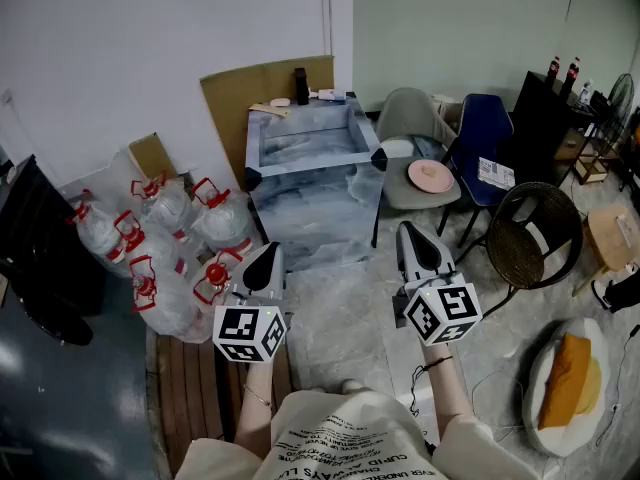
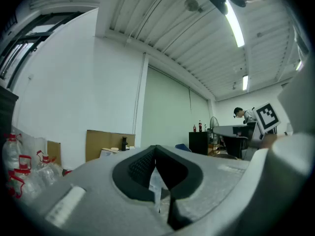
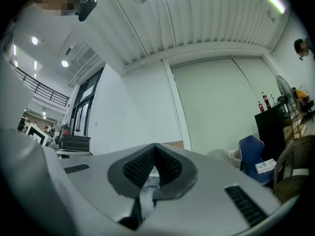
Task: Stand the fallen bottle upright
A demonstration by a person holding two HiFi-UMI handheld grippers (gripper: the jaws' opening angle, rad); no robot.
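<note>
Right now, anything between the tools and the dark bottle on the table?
Nothing visible blocks it. The left tool and right tool are shut, empty, short of the table, with only bare floor between. The dark bottle stands upright at the table's far edge.

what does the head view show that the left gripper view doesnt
Only the head view: the pink plate on a grey chair, the wicker chair and the floor. Only the left gripper view: the ceiling lamps and a person bent over a desk at far right. Both: the water jugs, the cardboard against the wall and two red-capped bottles on the black cabinet.
</note>
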